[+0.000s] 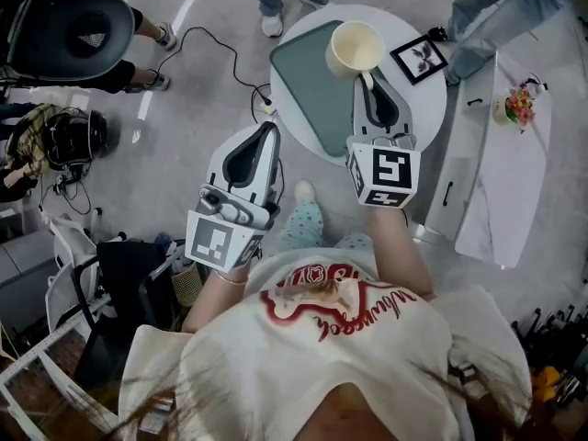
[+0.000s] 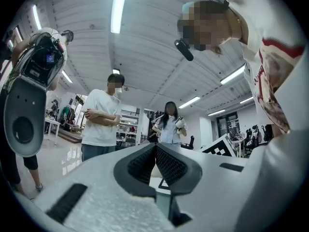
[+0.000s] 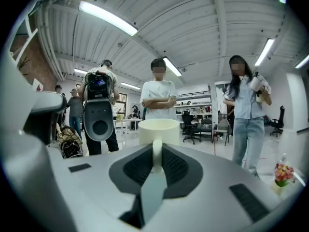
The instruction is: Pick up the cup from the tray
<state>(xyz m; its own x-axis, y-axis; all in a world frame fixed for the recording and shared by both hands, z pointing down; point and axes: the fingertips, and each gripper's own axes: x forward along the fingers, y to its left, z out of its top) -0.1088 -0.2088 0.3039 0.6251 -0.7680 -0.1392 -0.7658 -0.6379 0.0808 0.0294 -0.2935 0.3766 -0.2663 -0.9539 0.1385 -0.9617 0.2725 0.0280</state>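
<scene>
Now right gripper (image 1: 367, 79) clamped on cup (image 1: 356, 48) handle (image 3: 157, 152), pads pinching it from both sides. Cup upright, over right edge of tray (image 1: 308, 85) on round table (image 1: 430, 99); resting or lifted, can't tell. Frame (image 1: 419, 59) just beside cup. And left gripper (image 1: 270, 129), jaws together, nothing between, held off table, over floor (image 1: 184, 127).

Tray (image 1: 308, 85) on table (image 1: 427, 108), frame (image 1: 419, 59) beside cup (image 1: 356, 48)

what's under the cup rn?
The green tray, on the round table. The cup covers its own base, so contact with the tray can't be seen.
</scene>
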